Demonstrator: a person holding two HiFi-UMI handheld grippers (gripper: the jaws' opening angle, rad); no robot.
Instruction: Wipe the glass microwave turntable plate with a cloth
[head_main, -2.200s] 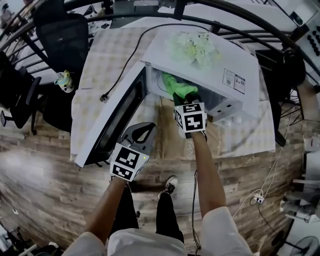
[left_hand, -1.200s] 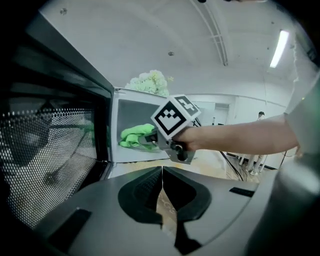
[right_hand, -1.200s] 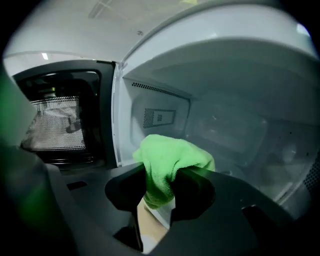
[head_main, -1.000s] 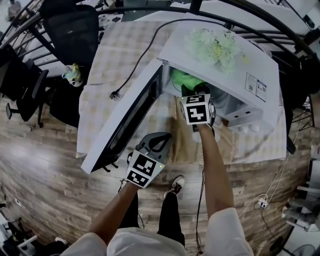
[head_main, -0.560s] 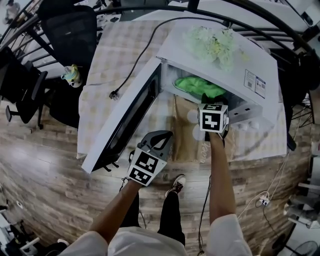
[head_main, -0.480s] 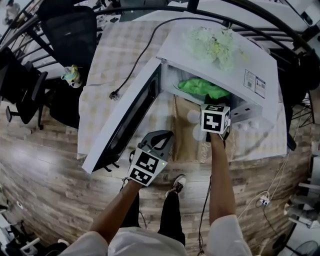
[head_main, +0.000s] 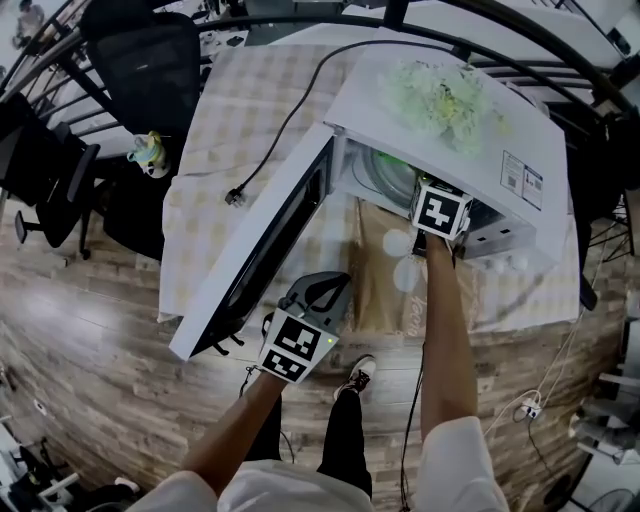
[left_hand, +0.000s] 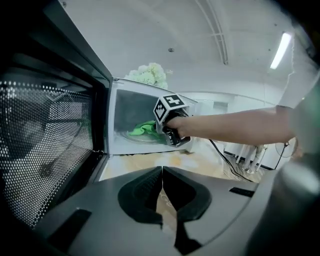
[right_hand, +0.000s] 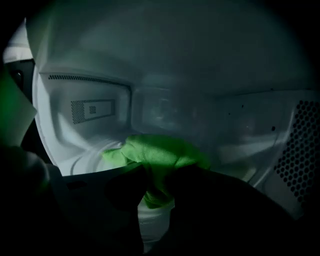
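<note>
My right tongs (right_hand: 159, 192) grip the green cloth (right_hand: 160, 155), arm stretched straight into the microwave (head_main: 375, 115), with the cloth on the glass plate (right_hand: 92, 161) just ahead. The sticker (head_main: 522, 180) on top is too small to read. My left tongs (left_hand: 162, 172) are closed and empty, low beside the open door (head_main: 260, 250).

Green cloth (right_hand: 160, 155), white microwave (head_main: 372, 112), beige checked tablecloth (head_main: 230, 120), brown wood-grain floor (head_main: 100, 330).

Wood plank floor (head_main: 90, 330); black office chairs (head_main: 140, 60) left; checked-cloth table (head_main: 240, 110)
</note>
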